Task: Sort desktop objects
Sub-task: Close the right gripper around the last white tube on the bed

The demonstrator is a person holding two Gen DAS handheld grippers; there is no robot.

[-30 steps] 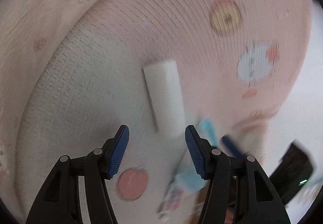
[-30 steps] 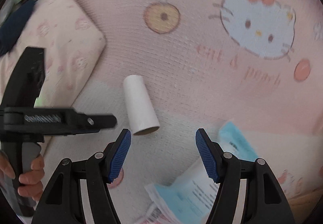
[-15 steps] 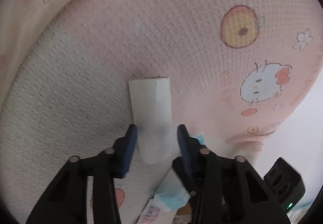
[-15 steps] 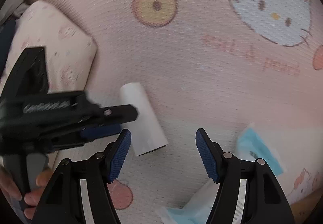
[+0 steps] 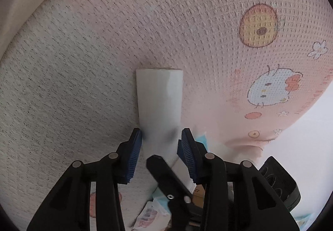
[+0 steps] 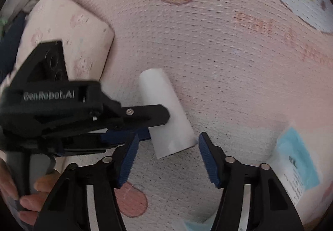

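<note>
A white paper tube (image 5: 159, 102) lies on a pink and white blanket (image 5: 208, 33). My left gripper (image 5: 159, 143) is shut on the tube's near end, both blue pads pressing its sides. In the right wrist view the left gripper (image 6: 158, 124) reaches in from the left and clamps the tube (image 6: 166, 106) across its middle. My right gripper (image 6: 168, 141) hovers over the tube's lower end, and its jaws are closing. That end sits between its pads, and a gap still shows at the left pad. One right finger (image 5: 164, 174) crosses low in the left wrist view.
A pink pillow (image 6: 68, 39) lies at the left, behind the left gripper. Light blue packets (image 6: 295, 158) lie at the right, and more packets (image 5: 145, 216) at the bottom of the left wrist view. A person's hand (image 6: 27, 199) holds the left gripper's handle.
My left gripper came up to the tube and closed on its near end. My right gripper sank toward the tube, and its jaws have narrowed a little around the tube's lower end.
</note>
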